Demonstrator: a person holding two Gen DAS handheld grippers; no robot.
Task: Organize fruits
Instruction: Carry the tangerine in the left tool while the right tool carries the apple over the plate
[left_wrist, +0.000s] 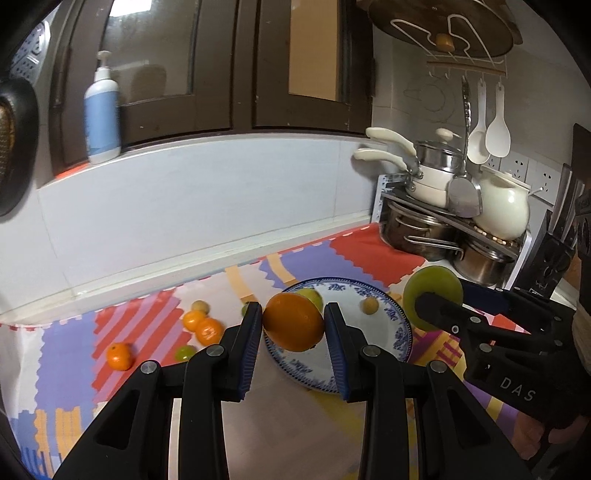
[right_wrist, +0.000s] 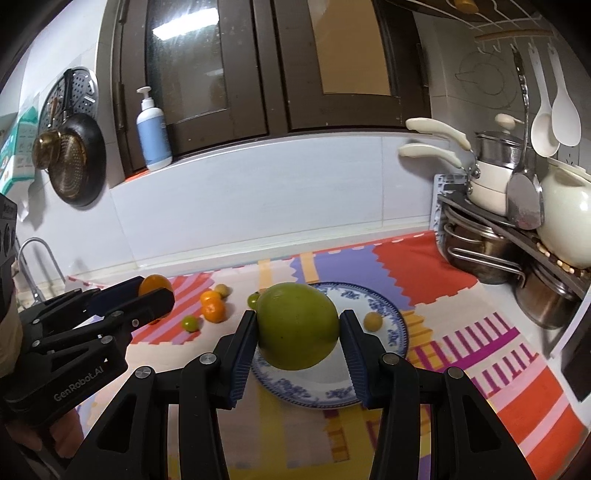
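Glossy ceramic plate (right_wrist: 397, 325), shiny steel pots (right_wrist: 476, 254), ribbed gripper pads (left_wrist: 248, 347).

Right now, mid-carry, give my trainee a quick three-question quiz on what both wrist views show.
1. True or false: the left gripper is shut on the orange.
2. What does the right gripper hold? A) a tangerine B) the large green fruit C) a spoon
3. Fill in: one small yellowish fruit already lies on the blue-patterned ____.

Key: 1 true. 2 B. 3 plate.
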